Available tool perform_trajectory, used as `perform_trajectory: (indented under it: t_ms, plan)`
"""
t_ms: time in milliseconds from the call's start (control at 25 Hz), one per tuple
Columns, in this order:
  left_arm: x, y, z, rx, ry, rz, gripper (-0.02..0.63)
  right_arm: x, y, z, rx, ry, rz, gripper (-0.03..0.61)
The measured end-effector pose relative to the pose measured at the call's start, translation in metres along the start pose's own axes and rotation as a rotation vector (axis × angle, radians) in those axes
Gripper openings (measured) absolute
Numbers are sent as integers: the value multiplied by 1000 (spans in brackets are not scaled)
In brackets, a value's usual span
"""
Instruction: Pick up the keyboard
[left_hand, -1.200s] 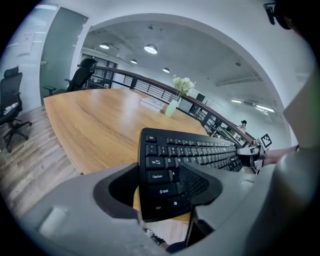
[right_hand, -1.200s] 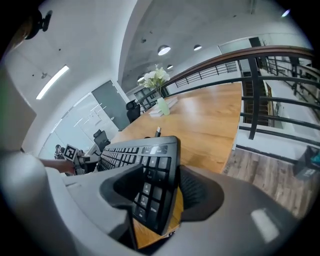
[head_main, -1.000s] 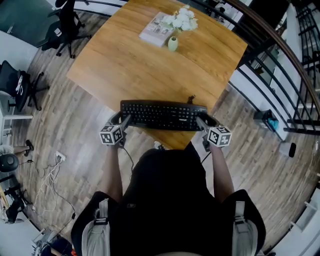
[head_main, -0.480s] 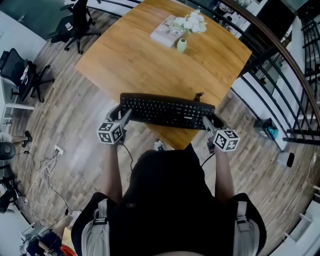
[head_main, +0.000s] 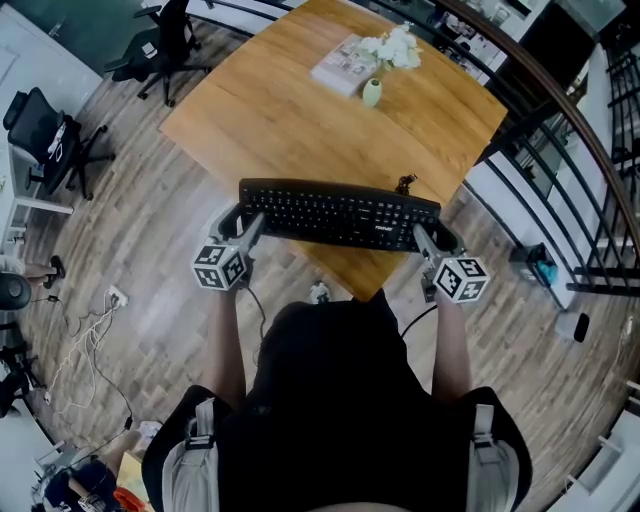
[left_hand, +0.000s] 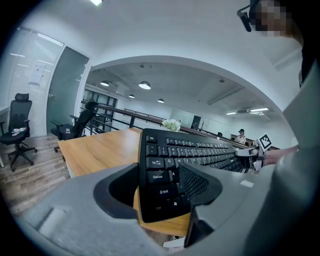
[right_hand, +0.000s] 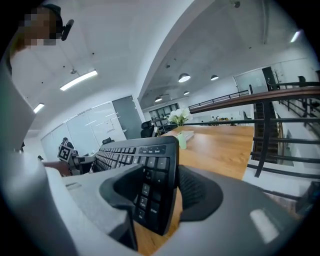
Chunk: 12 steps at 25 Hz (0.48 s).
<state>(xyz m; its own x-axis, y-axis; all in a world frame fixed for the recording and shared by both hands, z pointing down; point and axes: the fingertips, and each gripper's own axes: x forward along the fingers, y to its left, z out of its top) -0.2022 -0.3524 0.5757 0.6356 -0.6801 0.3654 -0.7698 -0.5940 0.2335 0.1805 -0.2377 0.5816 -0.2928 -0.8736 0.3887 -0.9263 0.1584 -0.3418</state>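
A black keyboard (head_main: 340, 215) hangs level above the near corner of the wooden table (head_main: 290, 110), carried by its two ends. My left gripper (head_main: 247, 226) is shut on its left end; in the left gripper view the keyboard (left_hand: 167, 160) sits between the grey jaws of that gripper (left_hand: 160, 187), one above the keys and one below. My right gripper (head_main: 428, 238) is shut on the right end, and the right gripper view shows the number-pad end of the keyboard (right_hand: 150, 160) clamped in that gripper (right_hand: 159, 192) the same way.
A small vase of white flowers (head_main: 373, 90) and a book (head_main: 343, 55) stand at the table's far side. Office chairs (head_main: 160, 40) stand at the back left. A dark railing (head_main: 560, 120) runs along the right. Cables (head_main: 95, 340) lie on the floor at left.
Both grippers have risen together with the keyboard between them; it stands higher over the table's corner. The grip on each end has not changed.
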Motion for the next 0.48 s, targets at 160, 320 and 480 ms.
perform_trajectory:
  t_ms: [160, 320, 480]
  plan:
    - [-11, 1, 7, 8, -28, 17, 258, -2, 9, 4, -9, -21, 8, 218]
    - [-19, 2, 9, 8, -47, 24, 258, -3, 15, 7, -20, -29, 14, 218]
    - [-23, 5, 15, 0, -67, 21, 258, -2, 20, 16, -37, -31, 13, 218]
